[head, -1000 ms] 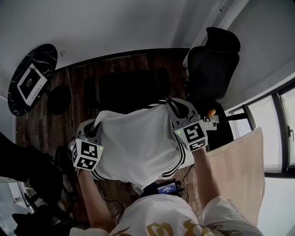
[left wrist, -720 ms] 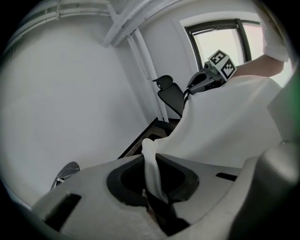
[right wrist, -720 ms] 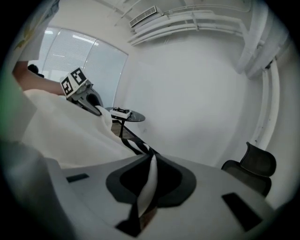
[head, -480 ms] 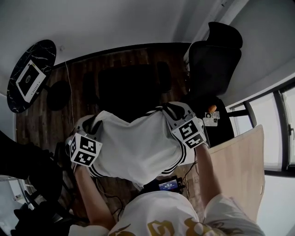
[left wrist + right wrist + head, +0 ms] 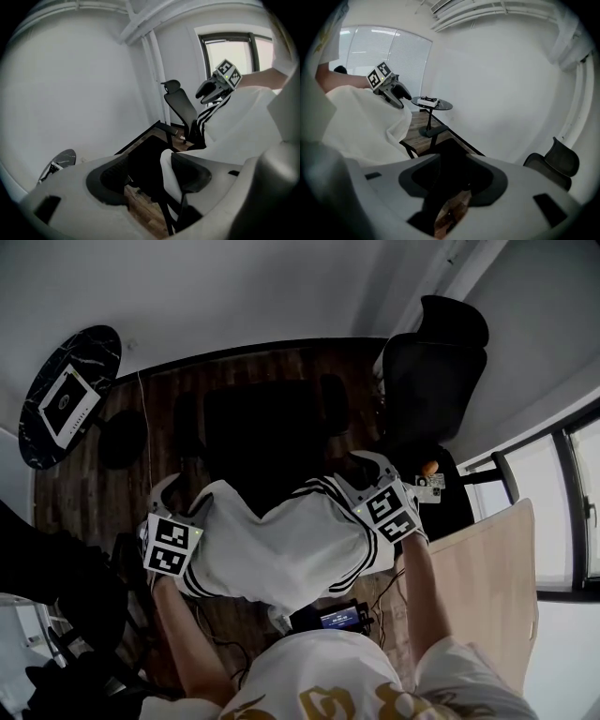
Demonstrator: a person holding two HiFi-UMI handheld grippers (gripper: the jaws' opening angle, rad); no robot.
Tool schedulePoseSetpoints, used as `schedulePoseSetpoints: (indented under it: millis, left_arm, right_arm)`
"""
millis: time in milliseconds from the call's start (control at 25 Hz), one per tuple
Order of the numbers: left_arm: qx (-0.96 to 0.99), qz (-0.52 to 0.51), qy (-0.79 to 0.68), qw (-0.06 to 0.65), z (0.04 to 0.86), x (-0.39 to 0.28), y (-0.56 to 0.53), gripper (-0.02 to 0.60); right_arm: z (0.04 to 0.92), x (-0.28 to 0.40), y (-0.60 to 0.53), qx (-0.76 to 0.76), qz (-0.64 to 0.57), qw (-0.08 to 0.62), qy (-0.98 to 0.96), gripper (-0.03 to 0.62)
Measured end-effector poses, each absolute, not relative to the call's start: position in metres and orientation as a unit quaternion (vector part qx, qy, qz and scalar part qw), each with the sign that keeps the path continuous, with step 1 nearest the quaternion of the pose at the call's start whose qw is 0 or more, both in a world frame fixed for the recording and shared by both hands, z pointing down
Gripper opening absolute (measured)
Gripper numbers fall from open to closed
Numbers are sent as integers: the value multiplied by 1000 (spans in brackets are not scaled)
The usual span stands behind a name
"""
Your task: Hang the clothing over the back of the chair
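The white shirt with black stripes [image 5: 281, 549] lies draped over the back of the black chair [image 5: 267, 427], and its top edge sags in the middle. My left gripper [image 5: 183, 498] is at the shirt's left shoulder and its jaws are opening. In the left gripper view a fold of the white shirt [image 5: 169, 176] still lies loose against the right jaw of the left gripper [image 5: 150, 173]. My right gripper [image 5: 361, 470] is at the striped right shoulder, jaws opening. In its own view the right gripper [image 5: 452, 180] has nothing between its jaws, and the shirt [image 5: 361, 126] lies to the left.
A second black office chair [image 5: 436, 362] stands at the back right. A round dark table [image 5: 70, 395] bearing a white board is at the far left. A pale wooden desk [image 5: 487, 568] is at my right, with a small lit device [image 5: 337, 618] below the shirt.
Both grippers' jaws have opened. The shirt, which was stretched taut between them, has dropped and sagged onto the chair back. The right gripper has come down a little.
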State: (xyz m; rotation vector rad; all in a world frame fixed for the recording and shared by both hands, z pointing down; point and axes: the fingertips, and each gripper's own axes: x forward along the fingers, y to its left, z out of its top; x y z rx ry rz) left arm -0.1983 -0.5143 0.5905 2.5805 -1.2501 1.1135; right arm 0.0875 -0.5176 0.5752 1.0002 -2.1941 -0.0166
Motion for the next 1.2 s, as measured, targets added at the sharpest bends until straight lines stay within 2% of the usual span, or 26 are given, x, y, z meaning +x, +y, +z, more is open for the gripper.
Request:
schedulePoseSetpoints:
  millis: [160, 320, 480, 600, 920, 960, 1000, 1040, 1200]
  left_arm:
    - [851, 302, -428, 24, 566, -205, -510, 308]
    - [859, 289, -416, 71, 572, -215, -493, 351]
    - [861, 265, -426, 88, 562, -224, -476, 353]
    - [866, 214, -444, 82, 539, -216, -466, 351]
    - [880, 162, -446, 32, 495, -182, -425, 347]
    - [878, 157, -451, 26, 490, -181, -421, 321]
    - [876, 152, -458, 21, 485, -181, -416, 256]
    - [874, 146, -464, 17, 480, -181, -410, 223]
    - [866, 101, -489, 13, 458, -176, -384, 120]
  right_arm:
    - [553, 88, -510, 405, 4, 326, -854, 178]
    - [533, 86, -497, 418, -3, 309, -854, 164]
    - [517, 84, -480, 431, -13, 297, -852, 146]
    - [504, 88, -469, 459, -12, 281, -843, 94]
    - [465, 85, -433, 523, -10, 199, -828, 58]
    - [460, 82, -427, 530, -9, 188, -827, 57]
    - [457, 79, -420, 535, -7, 179, -826, 51]
    - [454, 74, -413, 538, -7, 172, -825, 48]
    - [448, 59, -385, 539, -13, 156, -828, 30]
